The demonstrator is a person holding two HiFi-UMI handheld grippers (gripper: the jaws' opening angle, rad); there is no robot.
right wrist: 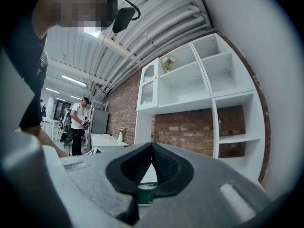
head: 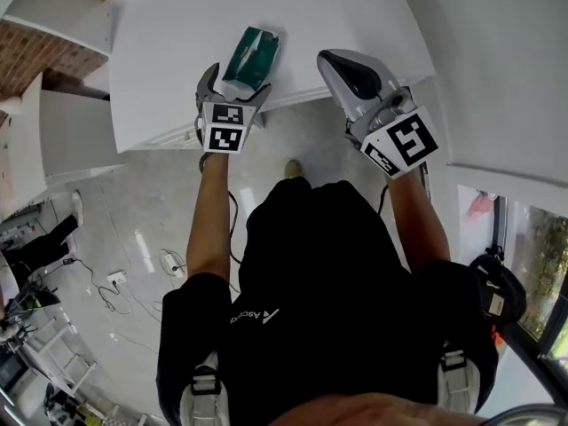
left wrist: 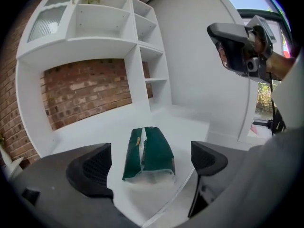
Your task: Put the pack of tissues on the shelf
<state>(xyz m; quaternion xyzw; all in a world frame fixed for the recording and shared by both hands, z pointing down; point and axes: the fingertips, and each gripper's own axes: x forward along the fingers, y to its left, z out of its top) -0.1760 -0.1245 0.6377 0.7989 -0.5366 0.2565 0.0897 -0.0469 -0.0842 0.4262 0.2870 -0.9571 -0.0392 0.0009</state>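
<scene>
The dark green pack of tissues [head: 251, 56] lies flat on the white shelf top [head: 169, 43], near its front edge. In the left gripper view the pack [left wrist: 148, 153] rests between the two wide-apart jaws, with a gap on each side. My left gripper [head: 236, 85] is open around the pack's near end, its pads not pressing on it. My right gripper [head: 348, 67] hovers to the right of the pack, over the shelf's front edge, jaws together and empty. A sliver of the green pack [right wrist: 146, 194] peeks out below the shut right gripper [right wrist: 152, 146].
Behind the shelf top stands a brick wall [left wrist: 85, 89] under white cubby compartments [left wrist: 142, 37]. A white wall closes the right side [head: 497, 60]. Cables and a power strip [head: 115, 282] lie on the tiled floor at the left. A person [right wrist: 78, 122] stands far off.
</scene>
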